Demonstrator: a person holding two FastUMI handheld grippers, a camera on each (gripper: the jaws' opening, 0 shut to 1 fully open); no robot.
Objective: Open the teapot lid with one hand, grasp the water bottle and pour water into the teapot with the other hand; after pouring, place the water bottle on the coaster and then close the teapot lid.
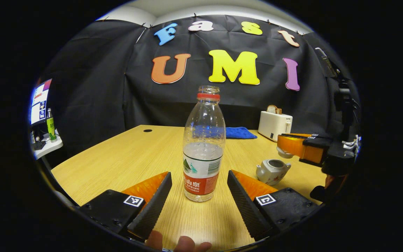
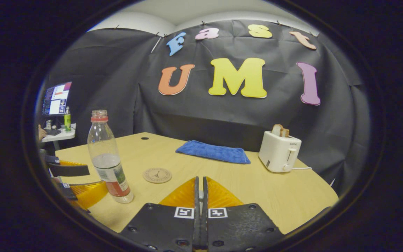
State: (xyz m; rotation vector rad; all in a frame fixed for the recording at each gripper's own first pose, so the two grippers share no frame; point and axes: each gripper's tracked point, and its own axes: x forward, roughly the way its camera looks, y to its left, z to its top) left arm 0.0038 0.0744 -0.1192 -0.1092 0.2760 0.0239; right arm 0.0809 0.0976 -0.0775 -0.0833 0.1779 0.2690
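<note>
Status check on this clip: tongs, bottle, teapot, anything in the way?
Left tongs open, straddling the upright water bottle, not touching. Right tongs shut, apparently holding the lid. Teapot open. Coaster bare; nothing blocking.

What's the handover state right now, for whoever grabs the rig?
Left gripper: open, fingers either side of the water bottle, not touching it.
Right gripper: shut; in the left gripper view a small white piece at its tip looks like the teapot lid, held above the teapot.
Things: bottle upright on the table, uncapped, partly full; teapot open; coaster bare.
Done: lid off.
Left: grasp bottle, pour, set it on the coaster, close the lid.
</note>
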